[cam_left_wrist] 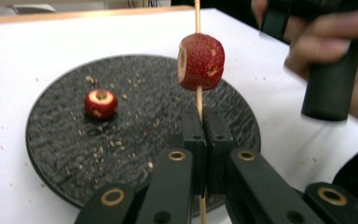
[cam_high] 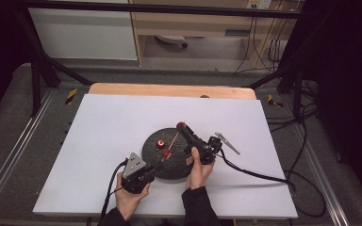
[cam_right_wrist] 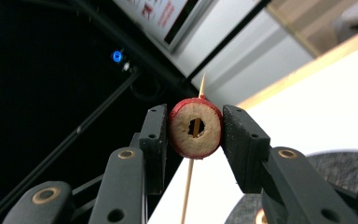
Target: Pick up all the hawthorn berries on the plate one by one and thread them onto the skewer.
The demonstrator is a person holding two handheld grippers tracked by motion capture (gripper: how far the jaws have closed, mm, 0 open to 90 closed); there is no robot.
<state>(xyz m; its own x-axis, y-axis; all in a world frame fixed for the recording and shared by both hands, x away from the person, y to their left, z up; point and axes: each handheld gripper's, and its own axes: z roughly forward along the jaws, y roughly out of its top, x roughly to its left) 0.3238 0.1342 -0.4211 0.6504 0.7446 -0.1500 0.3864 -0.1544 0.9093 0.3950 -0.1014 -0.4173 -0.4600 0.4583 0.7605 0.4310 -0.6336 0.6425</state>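
A person sits at a white counter (cam_high: 122, 141) with a two-jaw gripper in each hand, threading cored red fruits that look like hawthorn onto a thin wooden skewer (cam_left_wrist: 198, 100).

The left gripper (cam_left_wrist: 204, 135) has its jaws clenched on the lower part of the skewer, holding it upright over a dark round plate (cam_left_wrist: 65, 154). One pierced fruit (cam_left_wrist: 201, 61) already sits on the stick just above those jaws. A loose fruit (cam_left_wrist: 101, 103) lies on the plate, well apart from the skewer, among scattered crumbs.

The right gripper (cam_right_wrist: 195, 128) has its jaws grasping a second cored fruit (cam_right_wrist: 195, 128) by its sides. The skewer shows through the hollow core and its tip pokes out just beyond the fruit, so this piece appears to be going onto the stick.

To do this step well, the core hole should stay in line with the skewer and the fruit should slide straight along it. The left jaws should keep the stick rigid, and the right jaws should press lightly so the soft flesh does not split.

In the high view the skewer (cam_high: 173, 139) is a faint line, and the fruits are too small to show detail. How far down the stick the held fruit has travelled is hard to judge. The near plate rim is hidden behind the left gripper's arms.
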